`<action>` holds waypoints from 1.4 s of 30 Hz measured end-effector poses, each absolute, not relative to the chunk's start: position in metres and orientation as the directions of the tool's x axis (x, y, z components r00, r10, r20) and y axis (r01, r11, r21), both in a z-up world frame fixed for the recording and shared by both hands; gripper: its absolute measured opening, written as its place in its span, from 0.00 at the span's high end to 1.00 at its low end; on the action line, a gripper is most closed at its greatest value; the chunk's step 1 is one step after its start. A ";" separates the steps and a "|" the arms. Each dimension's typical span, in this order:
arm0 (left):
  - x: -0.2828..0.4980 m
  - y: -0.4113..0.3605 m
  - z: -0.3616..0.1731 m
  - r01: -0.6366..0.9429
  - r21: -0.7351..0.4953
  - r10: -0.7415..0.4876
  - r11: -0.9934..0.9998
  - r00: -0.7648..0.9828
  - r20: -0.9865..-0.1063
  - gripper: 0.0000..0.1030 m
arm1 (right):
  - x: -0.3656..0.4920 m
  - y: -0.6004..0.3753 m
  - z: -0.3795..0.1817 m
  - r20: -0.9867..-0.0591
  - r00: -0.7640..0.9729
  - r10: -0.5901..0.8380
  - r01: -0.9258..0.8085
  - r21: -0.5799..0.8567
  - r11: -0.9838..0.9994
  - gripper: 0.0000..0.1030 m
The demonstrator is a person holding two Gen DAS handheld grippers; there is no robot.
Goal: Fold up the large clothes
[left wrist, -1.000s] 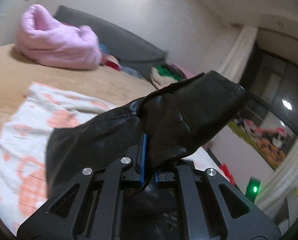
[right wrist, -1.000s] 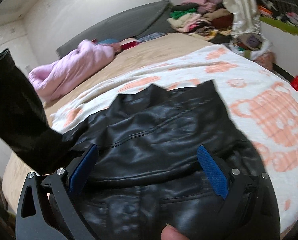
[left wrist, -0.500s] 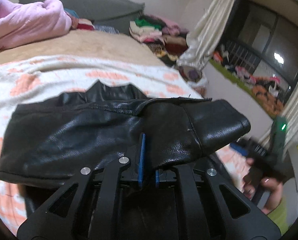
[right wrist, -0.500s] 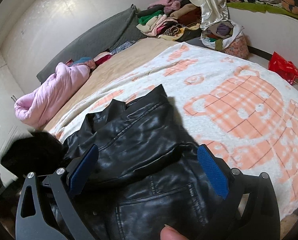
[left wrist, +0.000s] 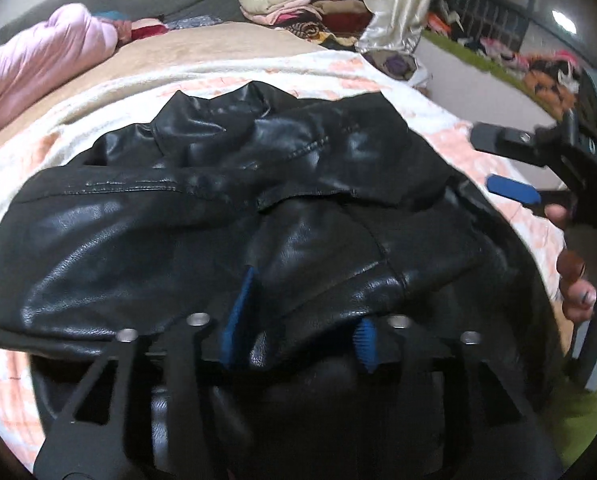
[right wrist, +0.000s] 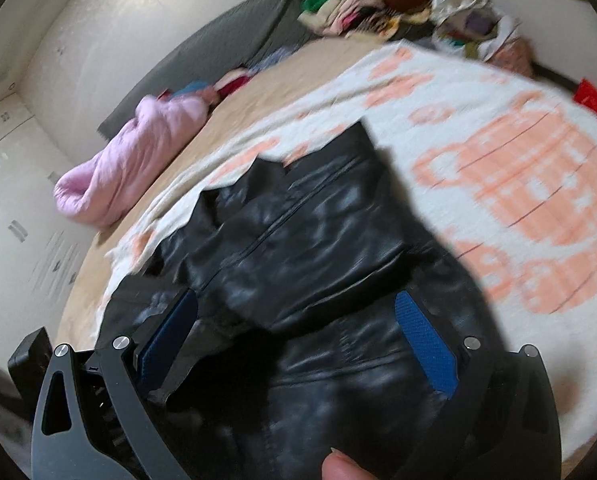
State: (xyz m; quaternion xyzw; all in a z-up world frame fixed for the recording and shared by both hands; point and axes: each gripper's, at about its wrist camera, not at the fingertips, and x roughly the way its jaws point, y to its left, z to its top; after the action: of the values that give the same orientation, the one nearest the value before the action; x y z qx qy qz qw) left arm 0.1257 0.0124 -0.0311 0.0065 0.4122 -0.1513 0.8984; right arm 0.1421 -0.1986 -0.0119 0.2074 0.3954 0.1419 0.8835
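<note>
Across the bed's peach-patterned blanket [right wrist: 498,128] lay our black leather jacket [left wrist: 258,208], its sleeve laid over the body for a fold, so we had our left gripper [left wrist: 298,320] parted around it and our right gripper [right wrist: 298,332] wide, empty.

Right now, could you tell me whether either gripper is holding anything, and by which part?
Nothing is held: the left gripper is open with the black leather jacket sleeve lying loose between its pads, and the right gripper is open above it.
</note>
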 end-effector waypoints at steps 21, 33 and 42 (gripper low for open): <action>0.127 0.153 0.032 0.007 -0.283 -0.201 0.959 0.721 -0.664 0.09 | 0.143 -0.130 -0.044 -0.689 0.474 0.549 -0.165 0.543 0.823 0.71; 0.133 0.254 0.032 -0.230 -0.462 -0.126 0.857 0.775 -0.620 0.09 | 0.154 -0.091 0.080 -0.542 0.685 0.487 -0.448 0.214 0.868 0.94; 0.158 0.234 0.022 -0.198 -0.435 -0.133 0.878 0.773 -0.620 0.21 | 0.163 -0.118 0.119 -0.484 0.795 0.367 -0.440 -0.043 0.897 0.94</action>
State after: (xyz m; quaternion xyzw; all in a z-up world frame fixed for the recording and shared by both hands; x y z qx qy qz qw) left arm 0.1582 0.2335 0.0219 -0.2461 0.3363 0.0177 0.9089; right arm 0.1628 -0.1175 0.1190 -0.0766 0.2390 0.2136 0.9441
